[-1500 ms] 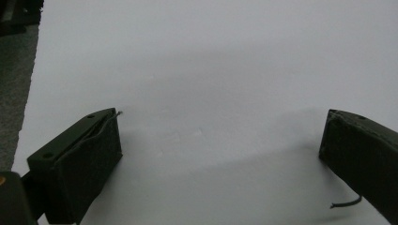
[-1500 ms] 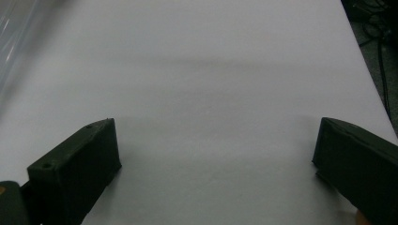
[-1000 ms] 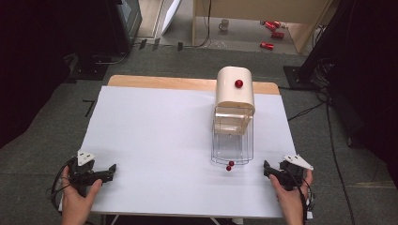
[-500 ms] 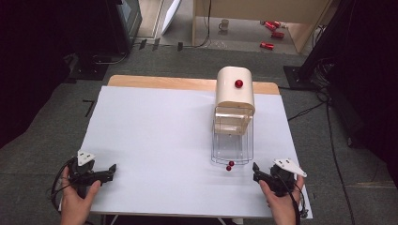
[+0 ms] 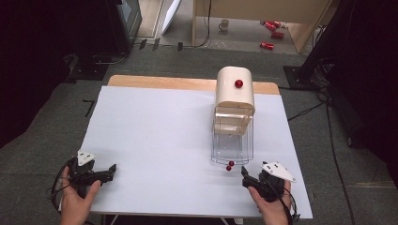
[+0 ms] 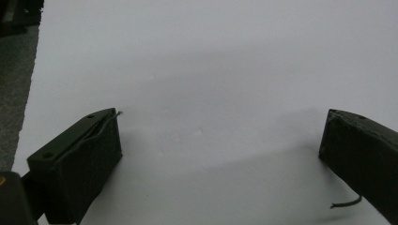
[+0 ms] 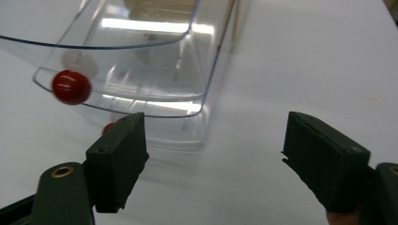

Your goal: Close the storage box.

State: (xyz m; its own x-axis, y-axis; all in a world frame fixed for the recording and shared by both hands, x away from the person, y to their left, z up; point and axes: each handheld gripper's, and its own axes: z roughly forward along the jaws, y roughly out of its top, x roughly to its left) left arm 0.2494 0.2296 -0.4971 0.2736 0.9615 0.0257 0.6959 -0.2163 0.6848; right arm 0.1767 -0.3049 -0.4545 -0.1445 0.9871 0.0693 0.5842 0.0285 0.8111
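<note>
Seen from the high view, a white table (image 5: pixel 164 140) carries a cream container (image 5: pixel 234 93) with a red knob (image 5: pixel 239 83) on top, and a clear plastic drawer (image 5: pixel 231 145) is drawn out of its near side. Two red balls (image 5: pixel 230 165) are seen at the drawer's near edge. The right gripper (image 5: pixel 245 179) is held just beside those balls, toward the near right corner, its jaws apart. The left gripper (image 5: pixel 111 169) is held well apart from them at the near left corner. From the left gripper view, its jaws are shown spread wide over bare white tabletop (image 6: pixel 211 70). From the right gripper view, the jaws are parted; the clear drawer (image 7: pixel 155 70) lies just ahead, one red ball (image 7: pixel 71 86) up left of the left jaw, a second ball (image 7: pixel 108 127) half hidden behind that jaw.
</note>
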